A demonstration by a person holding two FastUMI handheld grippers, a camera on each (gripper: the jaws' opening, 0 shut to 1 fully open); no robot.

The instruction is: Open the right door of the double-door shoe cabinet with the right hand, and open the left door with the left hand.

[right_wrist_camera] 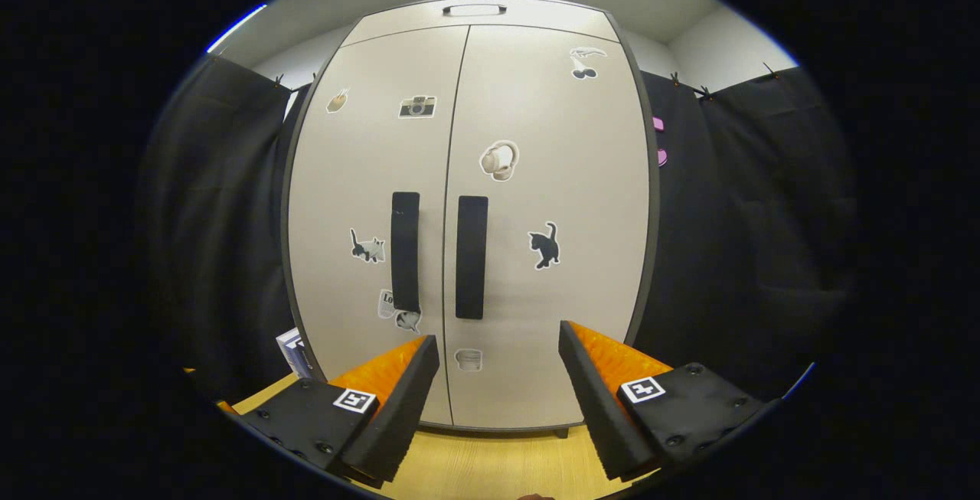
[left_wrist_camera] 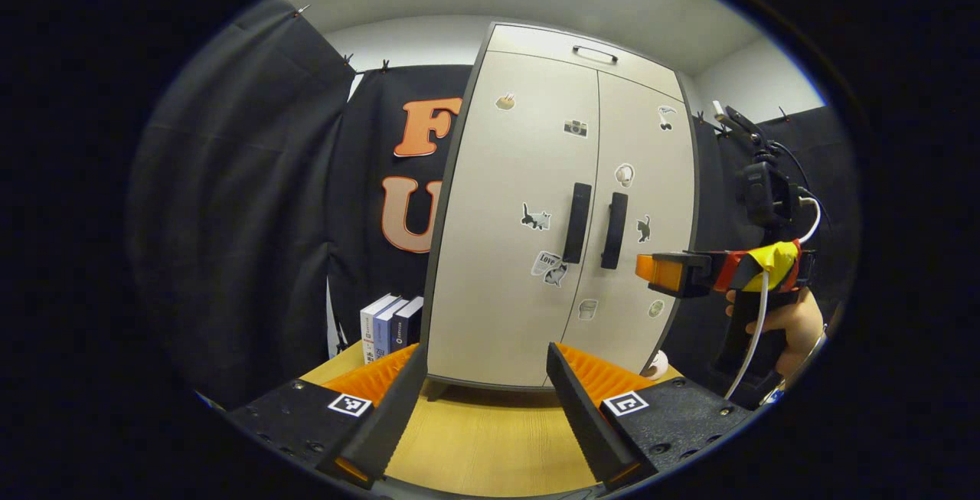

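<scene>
the shoe cabinet (right_wrist_camera: 467,217) stands on the counter (left_wrist_camera: 490,439), both doors seemingly closed. the right tongs (right_wrist_camera: 498,400) are spread, apart from the right door handle (right_wrist_camera: 472,256). the left tongs (left_wrist_camera: 482,416) are spread, farther back from the left door handle (left_wrist_camera: 577,223).

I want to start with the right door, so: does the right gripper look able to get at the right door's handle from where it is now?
Probably yes. The right gripper is open and faces the shut cabinet, with the right handle just above and between its fingers. Nothing lies between them; the left gripper is well back.
</scene>
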